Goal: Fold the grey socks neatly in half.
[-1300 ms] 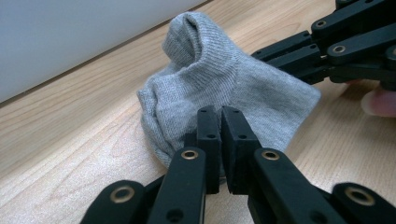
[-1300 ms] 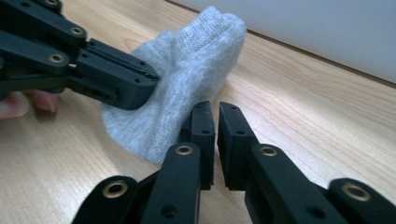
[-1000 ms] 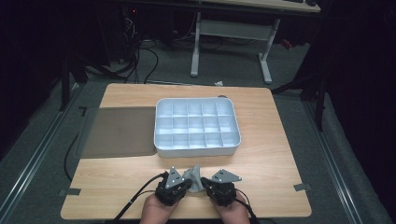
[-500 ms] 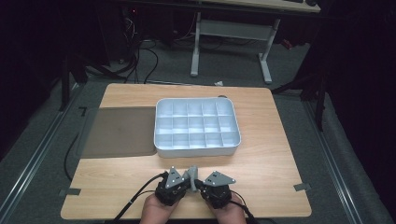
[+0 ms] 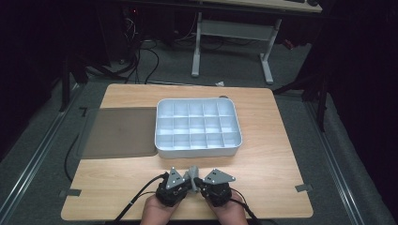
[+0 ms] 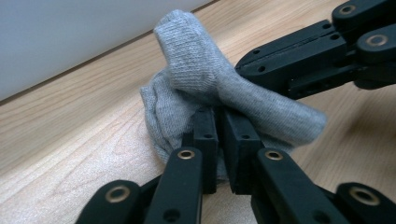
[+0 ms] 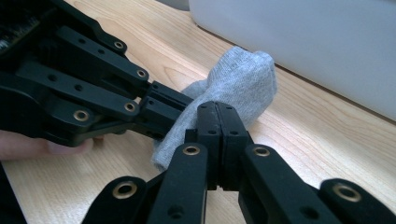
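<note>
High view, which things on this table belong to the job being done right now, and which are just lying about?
In the job:
grey sock
left claw, pinching it
right claw, pinching it

Lying about:
white divided tray
dark mat

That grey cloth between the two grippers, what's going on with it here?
A person is working a small grey sock with a handheld gripper in each hand, at the near edge of a wooden table. Both the left gripper and the right gripper are pinched shut on its fabric, and the left jaws have just been opening a little. The sock is bunched, resting on the wood just in front of the white compartment tray, whose cells look empty.
</note>
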A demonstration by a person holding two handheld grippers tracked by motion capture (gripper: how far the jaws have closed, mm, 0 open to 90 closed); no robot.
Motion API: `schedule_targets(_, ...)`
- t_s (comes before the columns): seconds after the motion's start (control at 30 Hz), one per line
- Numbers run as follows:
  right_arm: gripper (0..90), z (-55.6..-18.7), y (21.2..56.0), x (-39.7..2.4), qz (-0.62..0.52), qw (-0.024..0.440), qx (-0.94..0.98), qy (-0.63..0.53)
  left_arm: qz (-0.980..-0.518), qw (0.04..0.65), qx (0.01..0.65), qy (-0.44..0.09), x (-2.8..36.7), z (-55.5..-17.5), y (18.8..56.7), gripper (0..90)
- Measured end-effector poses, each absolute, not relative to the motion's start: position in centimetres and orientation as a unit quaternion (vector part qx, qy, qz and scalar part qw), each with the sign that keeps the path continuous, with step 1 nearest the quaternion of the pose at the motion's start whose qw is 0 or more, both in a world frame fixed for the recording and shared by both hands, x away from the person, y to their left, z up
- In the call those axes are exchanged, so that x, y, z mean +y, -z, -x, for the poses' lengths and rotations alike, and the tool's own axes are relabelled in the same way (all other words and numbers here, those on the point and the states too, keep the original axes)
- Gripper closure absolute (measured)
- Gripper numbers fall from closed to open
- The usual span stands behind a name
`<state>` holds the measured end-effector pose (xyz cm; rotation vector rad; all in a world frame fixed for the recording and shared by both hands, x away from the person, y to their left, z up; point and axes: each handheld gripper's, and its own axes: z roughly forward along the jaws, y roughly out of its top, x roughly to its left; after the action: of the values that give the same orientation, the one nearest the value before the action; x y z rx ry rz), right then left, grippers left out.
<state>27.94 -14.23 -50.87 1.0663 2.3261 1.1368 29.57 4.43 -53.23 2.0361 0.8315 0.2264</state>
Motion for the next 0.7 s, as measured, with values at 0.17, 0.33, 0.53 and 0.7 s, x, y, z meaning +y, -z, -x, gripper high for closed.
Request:
schedule_targets(0.17, 88.9, -28.5, 51.0, -14.8, -0.385, 0.171, 0.816, -0.396, -0.811, 0.466, 0.345, -0.072, 5.0, -29.7, 53.1, 74.1)
schedule_targets(0.33, 87.9, -28.6, 51.1, -14.8, -0.390, 0.170, 0.815, -0.394, -0.776, 0.511, 0.363, -0.079, 6.7, -29.2, 51.3, 70.2)
schedule_targets(0.53, 87.7, -28.4, 51.5, -14.7, -0.386, 0.165, 0.816, -0.397, -0.785, 0.448, 0.412, -0.119, 9.4, -30.3, 52.3, 82.0)
schedule_targets(0.7, 87.4, -28.3, 51.4, -14.6, -0.383, 0.162, 0.817, -0.400, -0.810, 0.424, 0.390, -0.110, 7.6, -30.0, 53.0, 81.9)
